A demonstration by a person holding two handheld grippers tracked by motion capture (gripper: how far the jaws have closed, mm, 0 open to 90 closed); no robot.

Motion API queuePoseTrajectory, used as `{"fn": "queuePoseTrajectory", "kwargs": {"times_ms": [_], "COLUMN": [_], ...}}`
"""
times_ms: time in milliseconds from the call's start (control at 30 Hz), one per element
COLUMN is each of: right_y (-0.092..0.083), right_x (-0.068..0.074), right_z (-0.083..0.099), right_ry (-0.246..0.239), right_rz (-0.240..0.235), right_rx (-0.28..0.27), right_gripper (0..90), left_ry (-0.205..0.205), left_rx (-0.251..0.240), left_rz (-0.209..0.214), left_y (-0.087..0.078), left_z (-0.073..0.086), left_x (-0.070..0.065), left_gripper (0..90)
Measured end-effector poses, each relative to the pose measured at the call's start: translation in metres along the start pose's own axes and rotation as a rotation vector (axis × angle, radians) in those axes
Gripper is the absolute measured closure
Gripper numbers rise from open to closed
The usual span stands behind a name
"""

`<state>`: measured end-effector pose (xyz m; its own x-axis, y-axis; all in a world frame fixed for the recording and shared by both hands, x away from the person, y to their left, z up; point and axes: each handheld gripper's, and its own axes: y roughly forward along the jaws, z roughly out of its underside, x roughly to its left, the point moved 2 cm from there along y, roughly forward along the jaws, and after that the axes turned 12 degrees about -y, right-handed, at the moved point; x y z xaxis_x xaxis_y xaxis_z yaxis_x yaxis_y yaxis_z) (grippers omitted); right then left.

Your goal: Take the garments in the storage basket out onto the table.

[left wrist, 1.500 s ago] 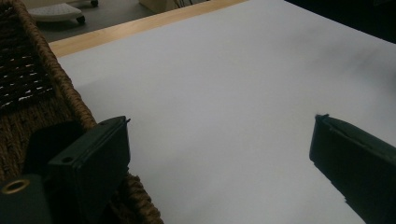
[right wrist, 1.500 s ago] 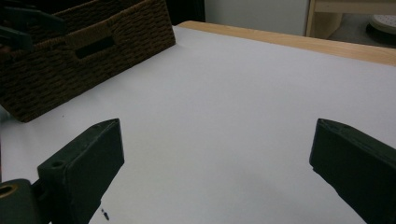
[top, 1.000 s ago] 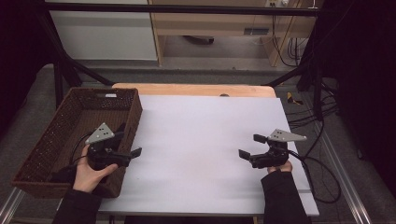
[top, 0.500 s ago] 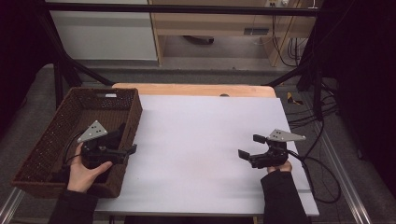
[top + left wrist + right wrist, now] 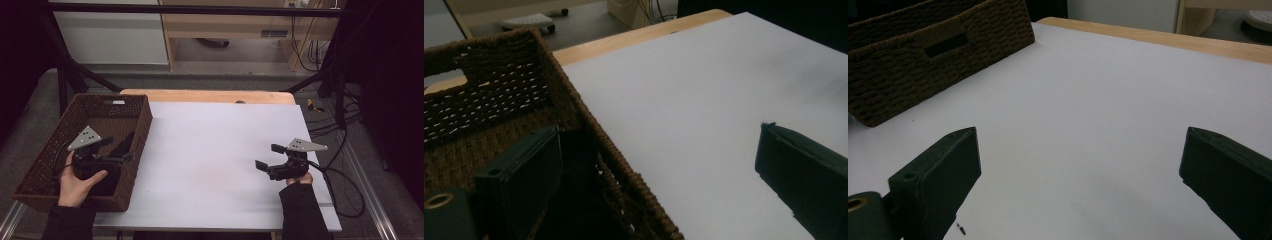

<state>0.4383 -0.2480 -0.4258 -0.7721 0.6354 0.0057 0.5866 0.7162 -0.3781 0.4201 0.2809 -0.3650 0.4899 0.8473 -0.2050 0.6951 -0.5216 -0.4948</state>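
High view: above, facing forward-down over table (image 5: 210, 150). Gripper views: low, close, along jaws; both share basket (image 5: 499, 100) and white top.

Woven basket (image 5: 47, 150): dark brown wicker, rectangular, open-topped, cut-out handles; sitting upright, overhanging the white surface's (image 5: 210, 150) left edge.

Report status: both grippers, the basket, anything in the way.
Left gripper open, straddling the basket wall. Right gripper open over the white table, holding nothing. Nothing seen between them.
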Motion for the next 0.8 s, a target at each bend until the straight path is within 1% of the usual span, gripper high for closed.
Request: {"fn": "queuePoseTrajectory", "kwargs": {"times_ms": [33,67,100,167,233,300,367,400,433,533,633,667,700,733,800], "right_y": [0.0,0.0,0.0,0.0,0.0,0.0,0.0,0.0,0.0,0.001,0.001,0.001,0.001,0.001,0.001], "right_x": [0.0,0.0,0.0,0.0,0.0,0.0,0.0,0.0,0.0,0.0,0.0,0.0,0.0,0.0,0.0], "right_z": [0.0,0.0,0.0,0.0,0.0,0.0,0.0,0.0,0.0,0.0,0.0,0.0,0.0,0.0,0.0], "right_ry": [0.0,0.0,-0.002,-0.003,-0.003,0.0,-0.001,-0.002,-0.002,-0.003,-0.003,-0.003,-0.003,-0.001,-0.002], "right_rz": [0.001,0.0,0.0,-0.002,-0.002,-0.002,-0.002,-0.002,-0.002,-0.004,-0.004,-0.004,-0.004,-0.005,-0.006], "right_rx": [0.001,0.001,0.001,0.002,0.002,-0.001,-0.001,0.001,0.001,0.002,0.003,0.003,0.003,0.003,0.002], "right_gripper": [3.2,3.2,3.2,3.2,3.2,3.2,3.2,3.2,3.2,3.2,3.2,3.2,3.2,3.2,3.2], "left_ry": [-0.004,-0.004,-0.013,-0.022,-0.022,-0.027,-0.025,-0.029,-0.029,-0.029,-0.027,-0.027,-0.023,-0.028,-0.03], "left_rx": [0.01,0.01,0.026,0.036,0.045,0.069,0.078,0.095,0.095,0.125,0.141,0.141,0.146,0.152,0.143], "left_rz": [-0.004,-0.004,-0.009,-0.019,-0.027,-0.047,-0.055,-0.072,-0.072,-0.103,-0.121,-0.121,-0.13,-0.141,-0.134], "left_y": [-0.001,-0.001,-0.003,-0.006,-0.006,-0.008,-0.008,-0.008,-0.008,-0.008,-0.008,-0.008,-0.008,-0.009,-0.01], "left_z": [0.0,0.0,0.001,0.001,0.002,0.004,0.004,0.006,0.006,0.01,0.012,0.012,0.013,0.014,0.014], "left_x": [0.001,0.001,0.004,0.006,0.007,0.01,0.011,0.014,0.014,0.019,0.021,0.021,0.022,0.023,0.024], "left_gripper": [4.1,4.0,3.9,3.9,3.9,3.8,3.5,3.5,3.5,3.5,3.5,3.5,3.5,3.5,3.7]}}
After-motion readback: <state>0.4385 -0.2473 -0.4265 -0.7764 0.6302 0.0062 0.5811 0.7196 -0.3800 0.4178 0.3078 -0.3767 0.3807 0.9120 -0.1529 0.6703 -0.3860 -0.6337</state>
